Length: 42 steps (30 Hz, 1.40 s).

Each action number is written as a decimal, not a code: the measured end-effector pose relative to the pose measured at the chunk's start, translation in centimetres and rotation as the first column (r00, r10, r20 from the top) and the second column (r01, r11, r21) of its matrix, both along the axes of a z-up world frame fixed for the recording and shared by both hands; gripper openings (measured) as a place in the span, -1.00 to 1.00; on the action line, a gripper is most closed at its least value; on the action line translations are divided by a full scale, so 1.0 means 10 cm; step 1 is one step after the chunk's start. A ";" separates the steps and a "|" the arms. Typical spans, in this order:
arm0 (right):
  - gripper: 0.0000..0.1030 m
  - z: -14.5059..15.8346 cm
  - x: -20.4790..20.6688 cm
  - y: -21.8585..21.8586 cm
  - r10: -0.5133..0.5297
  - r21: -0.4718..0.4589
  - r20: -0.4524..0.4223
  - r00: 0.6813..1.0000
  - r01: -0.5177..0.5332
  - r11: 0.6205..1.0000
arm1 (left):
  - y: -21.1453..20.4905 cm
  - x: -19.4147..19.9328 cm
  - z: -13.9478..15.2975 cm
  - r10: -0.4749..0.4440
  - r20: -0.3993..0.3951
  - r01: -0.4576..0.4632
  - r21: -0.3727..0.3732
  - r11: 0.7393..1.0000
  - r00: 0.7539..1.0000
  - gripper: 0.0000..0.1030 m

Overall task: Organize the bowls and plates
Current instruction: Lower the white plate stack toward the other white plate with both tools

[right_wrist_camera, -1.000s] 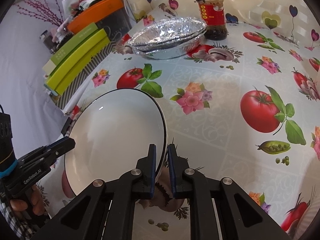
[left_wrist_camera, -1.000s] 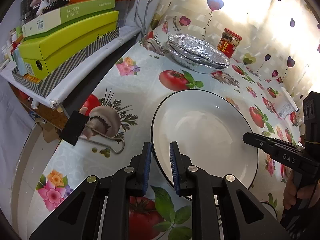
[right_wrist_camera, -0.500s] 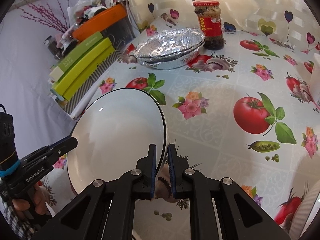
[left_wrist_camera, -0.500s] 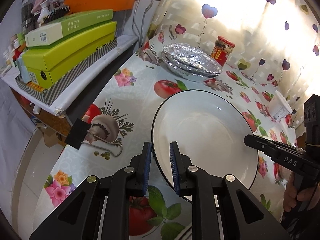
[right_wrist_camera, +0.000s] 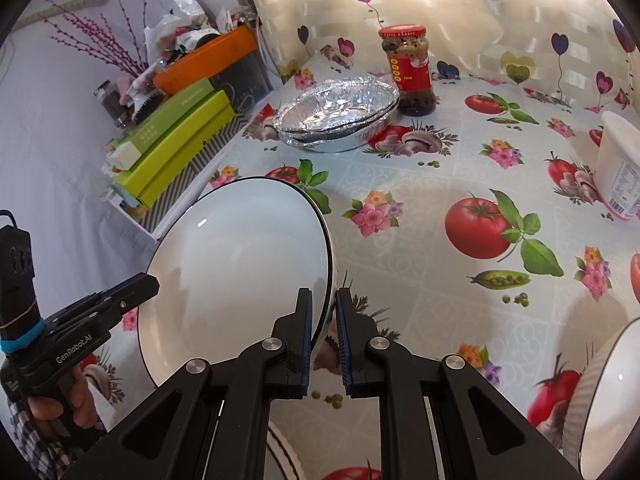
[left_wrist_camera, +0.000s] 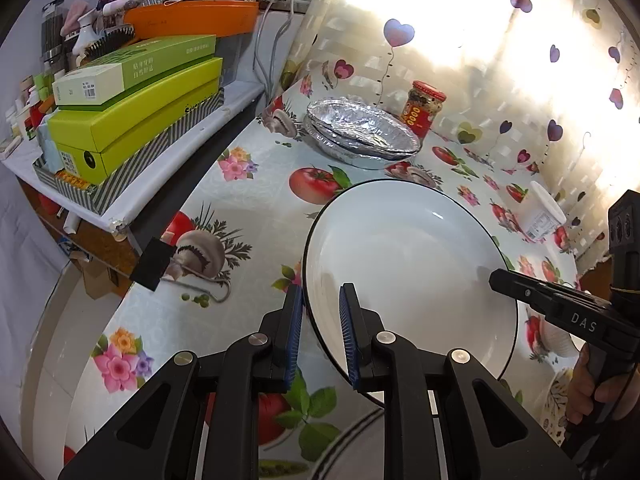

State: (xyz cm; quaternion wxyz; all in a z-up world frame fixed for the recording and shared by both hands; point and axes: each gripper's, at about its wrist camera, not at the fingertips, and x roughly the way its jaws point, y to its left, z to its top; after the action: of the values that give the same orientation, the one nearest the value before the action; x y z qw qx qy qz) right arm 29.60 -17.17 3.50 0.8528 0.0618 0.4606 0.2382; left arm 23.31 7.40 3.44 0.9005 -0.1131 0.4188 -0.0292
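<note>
Left wrist view: my left tongs (left_wrist_camera: pixel 320 330) and right tongs (left_wrist_camera: pixel 494 276) each pinch opposite rims of one white plate (left_wrist_camera: pixel 408 264) (held between them), lifted above the flowered table (left_wrist_camera: pixel 256 208).

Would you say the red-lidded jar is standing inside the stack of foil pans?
No; the red-lidded jar stands on the tablecloth behind the foil pans, outside their rims.

White black-rimmed plate (left_wrist_camera: pixel 408 264), tilted, airborne
</note>
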 end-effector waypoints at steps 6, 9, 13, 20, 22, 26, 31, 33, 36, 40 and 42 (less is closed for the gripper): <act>-0.77 0.06 -0.15 -0.06 -0.003 0.005 0.006 1.000 0.003 1.000 | -0.04 -0.14 0.05 -0.009 0.008 0.009 -0.002 1.000 1.000 -0.62; -0.76 0.08 -0.25 -0.08 -0.006 0.008 0.011 1.000 0.006 1.000 | -0.06 -0.23 0.06 -0.009 0.011 0.009 -0.006 1.000 1.000 -0.62; -0.76 0.10 -0.37 -0.10 -0.005 0.013 0.015 1.000 0.005 1.000 | -0.07 -0.35 0.06 -0.012 0.012 0.012 -0.006 1.000 1.000 -0.62; -0.76 0.10 -0.56 -0.12 -0.004 0.018 0.016 1.000 0.004 1.000 | -0.08 -0.55 0.07 -0.012 0.018 0.013 -0.010 1.000 1.000 -0.62; -0.76 0.10 -0.59 -0.12 -0.003 0.021 0.014 1.000 0.003 1.000 | -0.08 -0.61 0.07 -0.013 0.020 0.013 -0.009 1.000 1.000 -0.62; -0.76 0.07 -0.75 -0.14 -0.008 0.031 0.016 1.000 0.008 0.999 | -0.07 -0.70 0.06 -0.011 0.019 0.011 -0.013 1.000 1.000 -0.62; -0.76 0.06 -0.86 -0.15 -0.010 0.031 0.013 1.000 0.009 0.999 | -0.07 -0.80 0.03 -0.013 0.018 0.013 -0.020 1.000 1.000 -0.62; -0.76 0.06 -0.88 -0.15 -0.010 0.032 0.014 1.000 0.010 0.999 | -0.07 -0.83 0.01 -0.013 0.018 0.014 -0.024 1.000 1.000 -0.62; -0.76 0.06 -0.95 -0.15 -0.012 0.030 0.017 1.000 0.011 0.999 | -0.07 -0.90 -0.01 -0.016 0.015 0.016 -0.026 1.000 1.000 -0.62; -0.76 0.03 -1.04 -0.16 -0.013 0.030 0.016 1.000 0.013 0.999 | -0.08 -0.99 -0.07 -0.016 0.006 0.016 -0.032 0.999 1.000 -0.62; -0.76 0.01 -1.10 -0.16 -0.013 0.030 0.014 1.000 0.013 0.999 | -0.08 -1.02 -0.09 -0.016 0.002 0.016 -0.037 0.999 1.000 -0.62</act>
State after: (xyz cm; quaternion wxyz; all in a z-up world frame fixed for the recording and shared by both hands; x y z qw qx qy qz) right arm 18.65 -18.80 3.57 0.8565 0.0760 0.4506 0.2400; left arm 13.16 6.64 2.55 0.8984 -0.1263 0.4183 -0.0441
